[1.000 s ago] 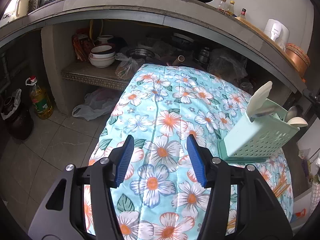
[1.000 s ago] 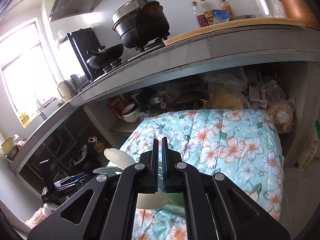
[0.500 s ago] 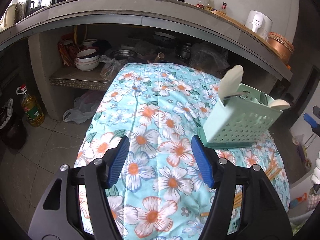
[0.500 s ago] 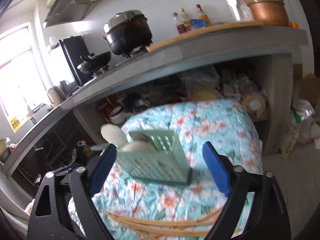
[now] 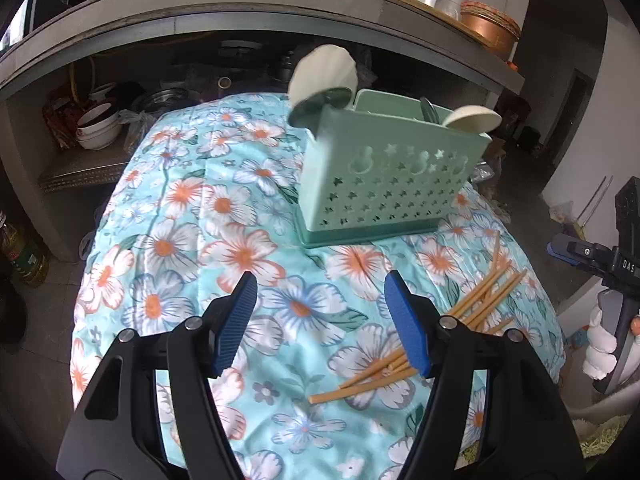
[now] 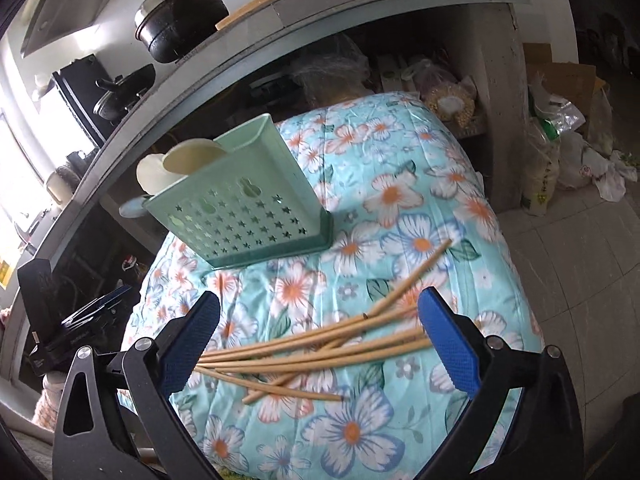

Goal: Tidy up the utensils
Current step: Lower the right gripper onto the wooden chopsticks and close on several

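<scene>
Several chopsticks lie loose at lower centre; spoons already stand in the green caddy. Right gripper is opening over the chopsticks; left gripper gapes empty.

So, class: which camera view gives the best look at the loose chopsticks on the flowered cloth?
The right wrist view: the chopsticks lie fanned across the middle of it, nearly whole, seen between the wide-apart fingers of the right gripper. In the left wrist view the chopsticks sit off to the right, partly hidden behind a finger of the left gripper.
</scene>
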The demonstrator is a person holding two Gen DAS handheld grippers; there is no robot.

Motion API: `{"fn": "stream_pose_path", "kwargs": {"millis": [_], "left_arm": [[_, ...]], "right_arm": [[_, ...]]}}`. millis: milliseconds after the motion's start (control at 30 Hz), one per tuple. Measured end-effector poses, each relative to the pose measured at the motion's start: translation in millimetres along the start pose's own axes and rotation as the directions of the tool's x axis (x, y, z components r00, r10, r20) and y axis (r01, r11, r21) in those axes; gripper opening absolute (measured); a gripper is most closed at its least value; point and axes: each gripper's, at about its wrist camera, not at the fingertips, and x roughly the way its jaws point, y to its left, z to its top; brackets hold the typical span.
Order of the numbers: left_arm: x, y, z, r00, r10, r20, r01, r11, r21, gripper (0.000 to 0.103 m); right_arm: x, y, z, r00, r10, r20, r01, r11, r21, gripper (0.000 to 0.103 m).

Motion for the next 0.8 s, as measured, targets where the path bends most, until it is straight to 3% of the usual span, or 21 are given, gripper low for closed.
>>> {"fn": "stream_pose_path", "kwargs": {"millis": [200,400,500,600,700,733,800], "left_arm": [[8.8,-32.7,-17.3,0.997,-0.051,-0.058,0.055,0.996,0.071,0.063],[14.5,-70.8,-34.7,0.994,-0.047,-0.095,0.067,0.972,0.223,0.065],[19.0,-97.3,-46.3,0.996,-0.003,-0.091,0.036,0.93,0.366,0.067],[31.1,-125.0,-61.5,0.994,0.075,-0.08,-0.022,0.849,0.527,0.067],[47.7,-139.4,-74.3,0.988,0.13,-0.086,-0.048,0.78,0.624,0.067],[53.0,-140.7,-76.0,0.986,0.142,-0.088,-0.054,0.771,0.634,0.067],[60.1,-138.1,-73.3,0.985,0.144,-0.098,-0.053,0.782,0.622,0.067]], "right_arm": [[8.9,-19.7,-14.7,0.998,0.041,-0.04,-0.037,0.995,0.095,0.097],[16.4,-37.6,-26.2,0.992,0.098,-0.08,-0.083,0.983,0.165,0.097],[18.4,-46.9,-27.4,0.988,0.13,-0.086,-0.111,0.973,0.204,0.097],[19.8,-55.0,-28.3,0.982,0.166,-0.085,-0.142,0.96,0.241,0.097],[21.8,-57.7,-29.5,0.979,0.185,-0.088,-0.158,0.956,0.247,0.097],[23.0,-58.2,-29.9,0.978,0.19,-0.092,-0.162,0.955,0.246,0.097],[25.2,-59.6,-30.4,0.975,0.2,-0.099,-0.17,0.954,0.247,0.097]]}}
